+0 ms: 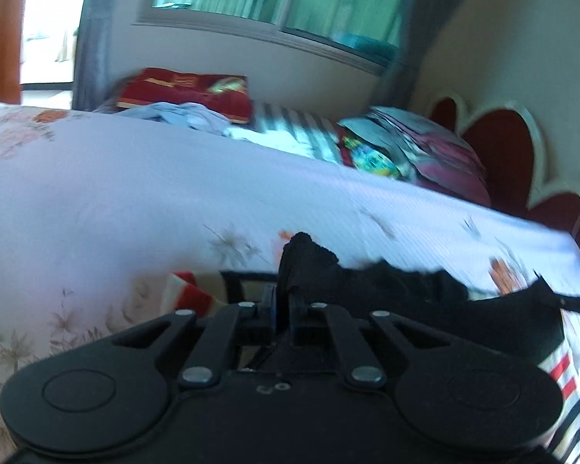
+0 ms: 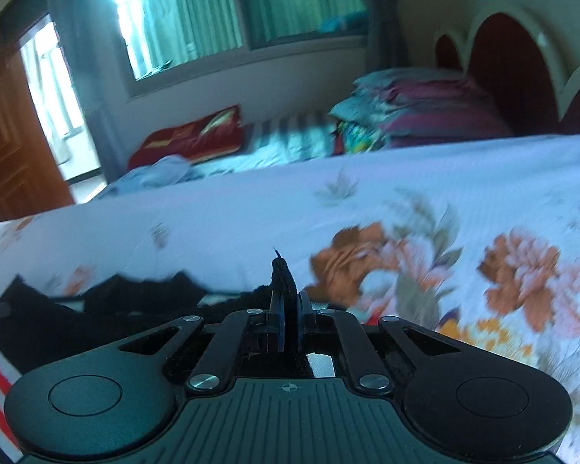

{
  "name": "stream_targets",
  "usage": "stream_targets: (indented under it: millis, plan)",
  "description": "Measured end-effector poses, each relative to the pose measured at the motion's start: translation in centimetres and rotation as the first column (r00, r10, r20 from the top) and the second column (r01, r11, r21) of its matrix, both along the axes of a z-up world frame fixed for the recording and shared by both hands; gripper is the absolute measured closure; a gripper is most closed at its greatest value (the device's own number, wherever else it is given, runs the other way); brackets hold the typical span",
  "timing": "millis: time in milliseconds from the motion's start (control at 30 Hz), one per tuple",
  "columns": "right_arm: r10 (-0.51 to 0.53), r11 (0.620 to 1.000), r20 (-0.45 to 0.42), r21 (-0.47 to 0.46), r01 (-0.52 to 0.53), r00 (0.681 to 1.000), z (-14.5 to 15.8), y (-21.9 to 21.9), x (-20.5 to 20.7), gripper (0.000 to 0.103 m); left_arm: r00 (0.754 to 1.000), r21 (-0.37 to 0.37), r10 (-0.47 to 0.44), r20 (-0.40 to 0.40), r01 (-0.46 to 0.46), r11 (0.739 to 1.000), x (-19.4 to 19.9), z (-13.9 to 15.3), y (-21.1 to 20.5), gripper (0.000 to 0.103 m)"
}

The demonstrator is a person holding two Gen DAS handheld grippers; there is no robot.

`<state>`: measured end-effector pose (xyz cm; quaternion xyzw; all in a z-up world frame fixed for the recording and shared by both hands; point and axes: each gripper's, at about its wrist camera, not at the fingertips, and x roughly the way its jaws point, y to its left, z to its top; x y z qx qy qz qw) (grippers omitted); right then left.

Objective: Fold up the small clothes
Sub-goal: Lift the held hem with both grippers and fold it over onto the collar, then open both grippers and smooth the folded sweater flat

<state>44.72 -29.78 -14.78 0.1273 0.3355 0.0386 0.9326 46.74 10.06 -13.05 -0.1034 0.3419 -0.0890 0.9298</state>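
Pinching the black garment (image 1: 386, 282) with my left gripper (image 1: 282, 301) and right gripper (image 2: 290, 309), both clamped on its edge above the bed (image 2: 232, 224), I risk thin bites slipping, dropping it crooked.

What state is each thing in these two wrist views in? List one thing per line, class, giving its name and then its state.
Left gripper: jaws shut on the black garment.
Right gripper: jaws shut on the black garment.
Black garment: pinched at two points, stretched between the grippers, not yet folded.
Floral bedsheet: spread flat.
Blue clothes: crumpled, unfolded.
Wooden door: open.
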Motion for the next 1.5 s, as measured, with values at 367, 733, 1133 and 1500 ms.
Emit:
stream_targets:
  millis: [367,733,1133,1500]
  plan:
    - [-0.076,0.997,-0.107,-0.037,0.073,0.991,-4.6,-0.8,2.2,0.098,0.997,0.096,0.045,-0.062,-0.039,0.995,1.0,-3.1,-0.6,0.093]
    - [-0.092,0.996,-0.038,-0.016,0.091,0.995,-0.7,-0.7,-0.1,0.052,0.998,0.151,0.059,0.011,-0.06,0.987,-1.5,-1.4,-0.8,0.052]
    - [0.172,0.985,-0.06,-0.025,-0.173,0.983,-0.7,8.1,-4.2,0.067,0.99,0.121,-0.141,-0.007,0.14,0.983,-5.6,0.0,-6.3,0.048]
    - [0.071,0.985,-0.098,-0.152,-0.085,0.993,-3.6,4.5,-6.2,0.067,0.995,0.178,-0.086,-0.049,0.093,0.98,-6.9,-2.9,-3.1,0.045]
